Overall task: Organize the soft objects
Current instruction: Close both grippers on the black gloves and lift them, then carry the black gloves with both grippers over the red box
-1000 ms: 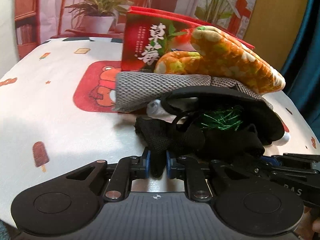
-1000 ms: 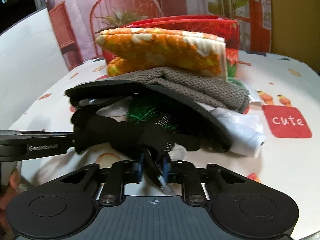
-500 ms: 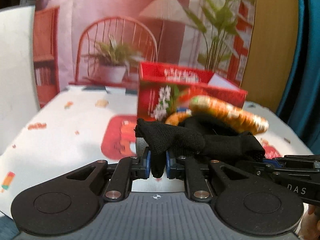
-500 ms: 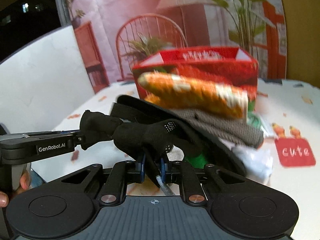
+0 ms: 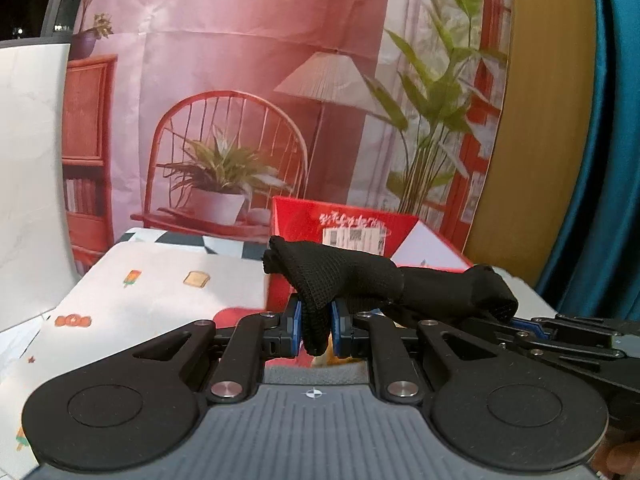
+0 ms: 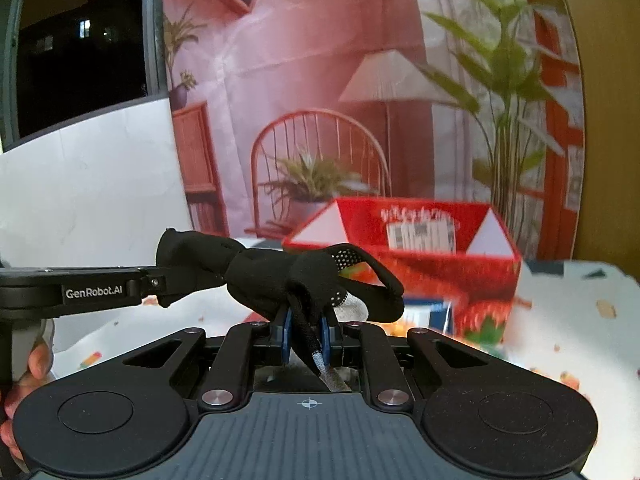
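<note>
A black fabric piece (image 5: 360,280) hangs stretched between both grippers, raised above the table. My left gripper (image 5: 316,324) is shut on one end of it. My right gripper (image 6: 306,334) is shut on the other end (image 6: 276,280), where a black strap with a grey tip hangs between the jaws. An open red strawberry-print box (image 5: 352,232) stands behind the fabric; in the right wrist view the box (image 6: 420,240) is ahead and slightly right. The pile of soft objects is hidden below the grippers.
The table has a white cloth with small cartoon prints (image 5: 160,292). A printed backdrop with a chair, plant and lamp (image 5: 240,120) stands behind the table. A white board (image 6: 92,184) is at the left and a blue curtain (image 5: 608,160) at the right.
Both grippers have lifted the black fabric up from the pile. The orange plush, grey cloth and other soft objects have dropped out of view, and the box's open top now shows.
</note>
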Action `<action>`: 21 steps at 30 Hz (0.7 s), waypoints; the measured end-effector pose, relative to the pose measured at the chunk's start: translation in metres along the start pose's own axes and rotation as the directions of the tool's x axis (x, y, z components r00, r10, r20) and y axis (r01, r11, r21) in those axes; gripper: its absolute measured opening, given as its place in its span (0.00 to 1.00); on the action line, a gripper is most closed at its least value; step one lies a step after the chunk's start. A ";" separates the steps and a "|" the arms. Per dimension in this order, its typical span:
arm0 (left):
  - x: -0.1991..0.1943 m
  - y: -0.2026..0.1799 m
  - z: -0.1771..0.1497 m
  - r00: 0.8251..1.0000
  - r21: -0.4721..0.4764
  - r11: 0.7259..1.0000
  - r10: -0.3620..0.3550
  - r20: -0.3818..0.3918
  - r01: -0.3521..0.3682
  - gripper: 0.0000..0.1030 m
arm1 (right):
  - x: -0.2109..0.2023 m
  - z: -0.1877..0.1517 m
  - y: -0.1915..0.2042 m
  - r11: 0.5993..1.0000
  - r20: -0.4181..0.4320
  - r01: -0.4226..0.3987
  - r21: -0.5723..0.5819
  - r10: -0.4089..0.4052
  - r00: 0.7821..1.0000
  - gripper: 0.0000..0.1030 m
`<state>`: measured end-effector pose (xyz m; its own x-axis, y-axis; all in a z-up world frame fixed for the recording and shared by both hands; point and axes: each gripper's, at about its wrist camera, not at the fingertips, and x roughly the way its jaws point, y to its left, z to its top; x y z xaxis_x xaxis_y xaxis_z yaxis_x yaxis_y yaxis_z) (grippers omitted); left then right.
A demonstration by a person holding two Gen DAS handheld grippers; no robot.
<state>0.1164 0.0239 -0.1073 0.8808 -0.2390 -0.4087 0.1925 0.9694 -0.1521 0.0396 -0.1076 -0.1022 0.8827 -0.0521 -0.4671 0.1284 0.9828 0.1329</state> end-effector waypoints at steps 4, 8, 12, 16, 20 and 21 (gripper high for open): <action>0.010 -0.002 0.012 1.000 0.010 1.000 -0.014 0.002 0.014 0.15 | 0.010 0.015 -0.007 1.000 0.010 0.006 -0.010 -0.006 1.000 0.13; 0.023 -0.004 0.022 1.000 0.019 0.999 -0.027 -0.005 0.027 0.15 | 0.020 0.029 -0.019 1.000 0.003 0.004 -0.010 -0.004 1.000 0.13; 0.038 -0.005 0.032 0.999 0.029 0.999 -0.037 -0.022 0.038 0.15 | 0.033 0.042 -0.032 1.000 -0.007 0.012 -0.023 -0.012 1.000 0.13; 0.055 -0.008 0.042 0.998 0.041 0.998 -0.047 -0.045 0.049 0.15 | 0.047 0.055 -0.044 0.999 -0.024 0.018 -0.038 -0.019 1.000 0.13; 0.073 -0.011 0.053 0.996 0.053 0.997 -0.058 -0.064 0.061 0.15 | 0.062 0.067 -0.058 0.999 -0.041 0.017 -0.043 -0.019 0.999 0.13; 0.077 -0.011 0.054 0.996 0.055 0.996 -0.060 -0.069 0.064 0.15 | 0.065 0.070 -0.061 0.999 -0.046 0.019 -0.048 -0.021 0.999 0.13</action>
<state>0.2058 -0.0024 -0.0883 0.8357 -0.3002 -0.4599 0.2722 0.9537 -0.1280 0.1212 -0.1834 -0.0795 0.8578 -0.0645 -0.5099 0.1229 0.9890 0.0818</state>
